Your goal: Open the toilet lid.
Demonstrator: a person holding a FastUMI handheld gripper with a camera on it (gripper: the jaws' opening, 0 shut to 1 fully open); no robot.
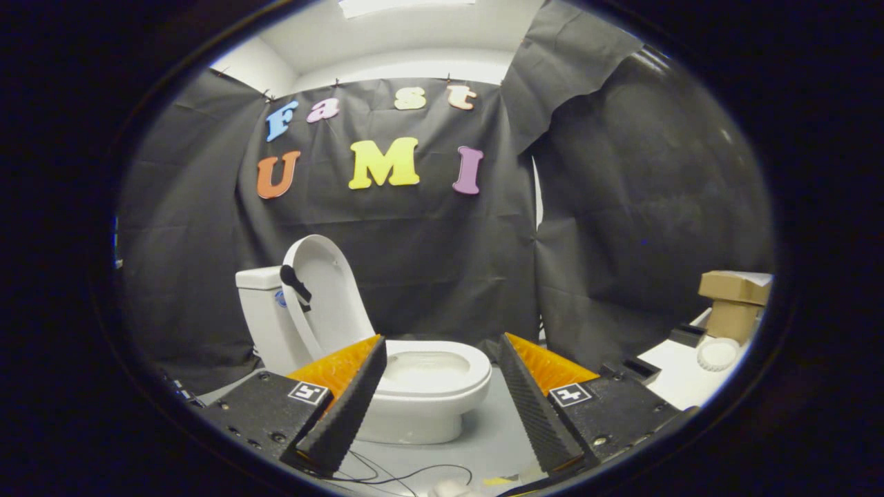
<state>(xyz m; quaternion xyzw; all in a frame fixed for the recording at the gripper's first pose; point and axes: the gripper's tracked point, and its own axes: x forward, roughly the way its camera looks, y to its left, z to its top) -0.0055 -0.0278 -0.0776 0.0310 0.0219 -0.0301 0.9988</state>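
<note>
The gripper (pixel 442 366) has its fingers spread wide, holding nothing. Just beyond them stands the toilet (pixel 421 386), its lid (pixel 324 297) already raised upright against the tank (pixel 266 317), beyond the left finger.

Toilet bowl (pixel 431 386) partly behind hand-held gripper (pixel 442 359) fingers.

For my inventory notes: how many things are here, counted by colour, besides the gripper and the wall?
White: 2, the toilet with its lid raised, and a round ribbed object.
Brown: 2, cardboard boxes.
Total: 4.
The gripper is open.
</note>
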